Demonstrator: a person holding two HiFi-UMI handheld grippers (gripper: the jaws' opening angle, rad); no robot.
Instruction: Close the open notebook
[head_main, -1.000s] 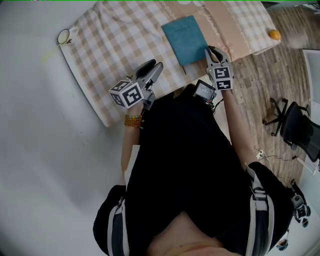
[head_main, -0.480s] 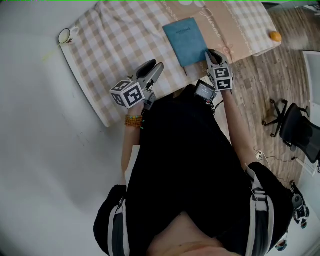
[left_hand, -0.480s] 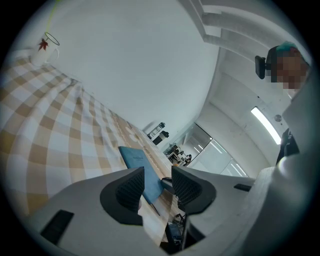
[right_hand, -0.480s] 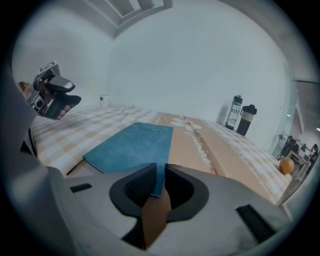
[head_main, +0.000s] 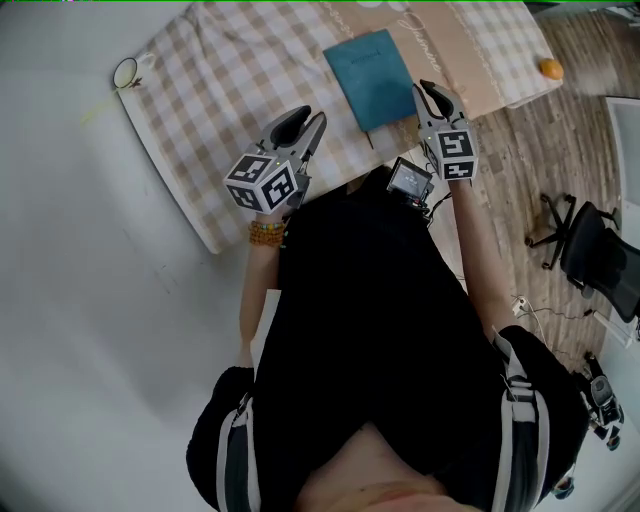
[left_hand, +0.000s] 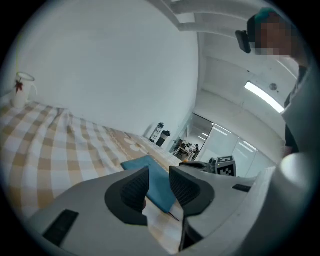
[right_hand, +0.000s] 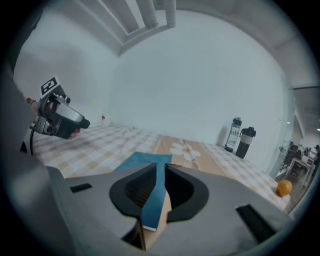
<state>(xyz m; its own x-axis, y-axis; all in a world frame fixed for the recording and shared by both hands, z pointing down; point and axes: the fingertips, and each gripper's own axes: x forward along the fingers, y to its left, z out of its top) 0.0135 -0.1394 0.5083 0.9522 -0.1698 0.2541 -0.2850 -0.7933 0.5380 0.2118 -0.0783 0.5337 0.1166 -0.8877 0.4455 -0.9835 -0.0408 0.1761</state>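
My left gripper (head_main: 304, 120) has just narrowed its jaws, which stand apart and empty. My right gripper (head_main: 434, 93) is slightly open and empty, at the closed notebook's (head_main: 372, 78) right edge.

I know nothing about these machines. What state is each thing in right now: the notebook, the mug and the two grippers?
notebook: closed, lying flat on the table.
mug: upright, at the table's far corner.
left gripper: open; its jaws have just been closing a little, with nothing between them.
right gripper: jaws a narrow gap apart, gripping nothing, beside the notebook's edge.
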